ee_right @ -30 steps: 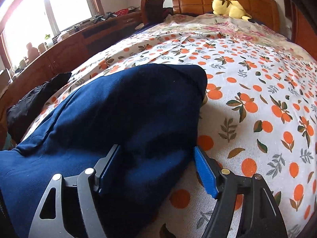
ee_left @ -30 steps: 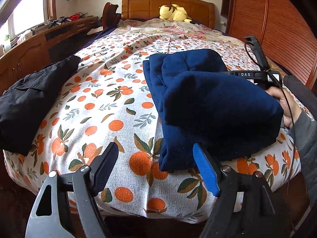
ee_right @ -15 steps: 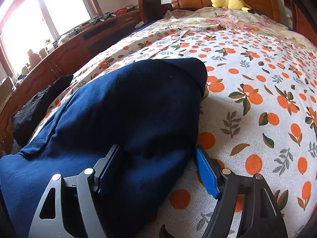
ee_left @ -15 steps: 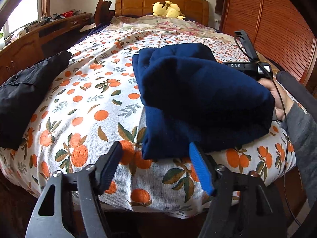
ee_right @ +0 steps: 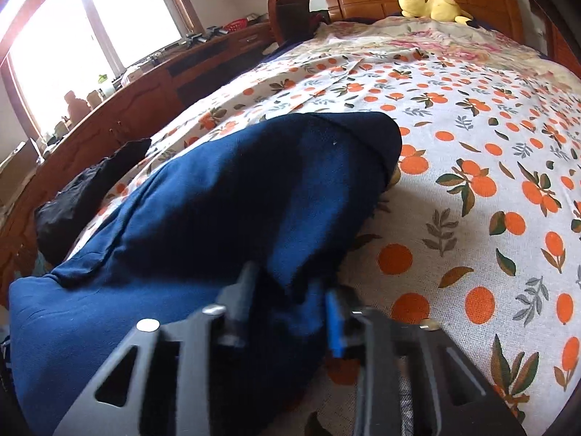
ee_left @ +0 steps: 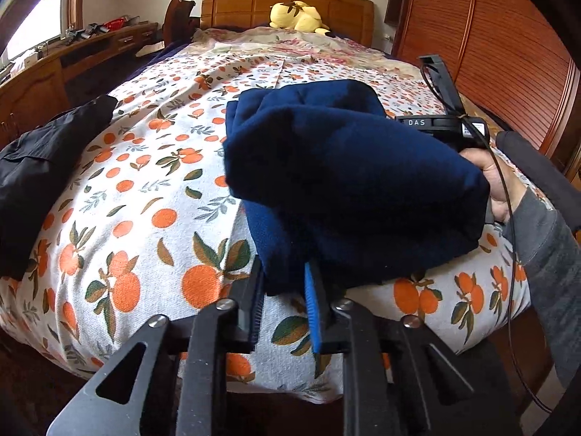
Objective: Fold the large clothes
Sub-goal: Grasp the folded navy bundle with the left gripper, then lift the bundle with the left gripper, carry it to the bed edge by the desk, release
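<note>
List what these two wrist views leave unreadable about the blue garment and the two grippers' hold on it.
- Left wrist view: the navy garment hides most of the right gripper; its jaws are unseen there.
- Right wrist view: right gripper is motion-blurred while closing on cloth; how many layers it has is unclear.
- Left wrist view: left gripper is closing on the near hem; the underside is hidden.
- Both views: the folds hide what kind of garment it is.

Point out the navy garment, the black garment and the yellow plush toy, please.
navy garment (ee_left: 348,167), left wrist view, on its folded top layer.
black garment (ee_left: 40,167), left wrist view, on its middle, at the bed's left edge.
yellow plush toy (ee_right: 428,1), right wrist view, on its body.
</note>
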`<state>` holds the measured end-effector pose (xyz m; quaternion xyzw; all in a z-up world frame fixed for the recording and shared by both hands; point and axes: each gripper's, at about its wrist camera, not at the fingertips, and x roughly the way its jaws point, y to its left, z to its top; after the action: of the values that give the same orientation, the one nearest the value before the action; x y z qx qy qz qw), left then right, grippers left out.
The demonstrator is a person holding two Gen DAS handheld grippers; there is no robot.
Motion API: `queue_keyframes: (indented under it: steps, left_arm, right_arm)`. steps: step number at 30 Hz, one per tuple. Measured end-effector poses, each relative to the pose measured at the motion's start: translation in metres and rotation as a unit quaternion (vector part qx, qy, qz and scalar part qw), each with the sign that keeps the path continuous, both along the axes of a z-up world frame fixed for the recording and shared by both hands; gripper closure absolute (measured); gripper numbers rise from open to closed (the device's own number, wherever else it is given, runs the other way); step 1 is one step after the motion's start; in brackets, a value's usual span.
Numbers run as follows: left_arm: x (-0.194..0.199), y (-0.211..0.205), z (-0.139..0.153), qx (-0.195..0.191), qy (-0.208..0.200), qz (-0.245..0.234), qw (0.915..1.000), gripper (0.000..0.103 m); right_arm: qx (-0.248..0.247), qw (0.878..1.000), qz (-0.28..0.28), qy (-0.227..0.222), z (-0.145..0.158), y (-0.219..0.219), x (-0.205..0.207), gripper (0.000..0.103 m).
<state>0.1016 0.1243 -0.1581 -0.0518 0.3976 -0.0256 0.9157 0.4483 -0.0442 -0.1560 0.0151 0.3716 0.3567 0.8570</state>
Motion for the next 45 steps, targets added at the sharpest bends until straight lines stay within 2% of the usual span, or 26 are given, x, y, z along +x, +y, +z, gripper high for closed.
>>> queue_keyframes:
  steps: [4,7,9,12,18,24,28,35,39,45]
  left_arm:
    - [-0.001,0.004,0.005,-0.015,-0.018,-0.002,0.9997,0.087]
    - [-0.003,0.008,0.01,-0.022,-0.033,-0.004,0.9992,0.089]
    - [-0.004,0.01,0.015,-0.021,-0.042,-0.008,0.9989,0.089]
    - [-0.005,0.018,0.022,-0.023,-0.057,-0.003,0.9981,0.089]
    - [-0.011,0.039,0.029,-0.034,-0.08,0.008,0.9962,0.09]
    - [-0.017,0.06,0.04,-0.04,-0.106,0.014,0.9935,0.09]
    - [-0.019,0.079,0.048,-0.036,-0.12,0.014,0.992,0.09]
    - [-0.021,0.142,0.065,-0.039,-0.146,0.046,0.9874,0.091]
    - [-0.025,0.183,0.085,-0.006,-0.165,0.068,0.9839,0.091]
    - [-0.036,0.258,0.123,0.048,-0.187,0.132,0.9722,0.091]
  right_arm:
    - [0.012,1.0,-0.001,-0.001,0.001,-0.005,0.0,0.091]
    - [0.008,1.0,-0.013,-0.015,0.011,-0.006,-0.009,0.094]
    - [0.019,0.999,-0.022,-0.026,0.021,-0.009,-0.018,0.095]
    - [0.005,0.998,-0.026,-0.056,0.035,-0.007,-0.036,0.095]
    - [-0.005,0.996,-0.026,-0.082,0.057,-0.013,-0.07,0.096]
    - [-0.049,0.993,-0.021,-0.104,0.069,0.011,-0.082,0.096]
    - [-0.062,0.991,-0.016,-0.119,0.084,0.028,-0.083,0.097]
    - [-0.073,0.985,0.0,-0.157,0.108,0.09,-0.086,0.097]
    - [-0.074,0.98,0.021,-0.183,0.126,0.144,-0.081,0.097]
    - [-0.05,0.974,0.059,-0.213,0.158,0.236,-0.071,0.097]
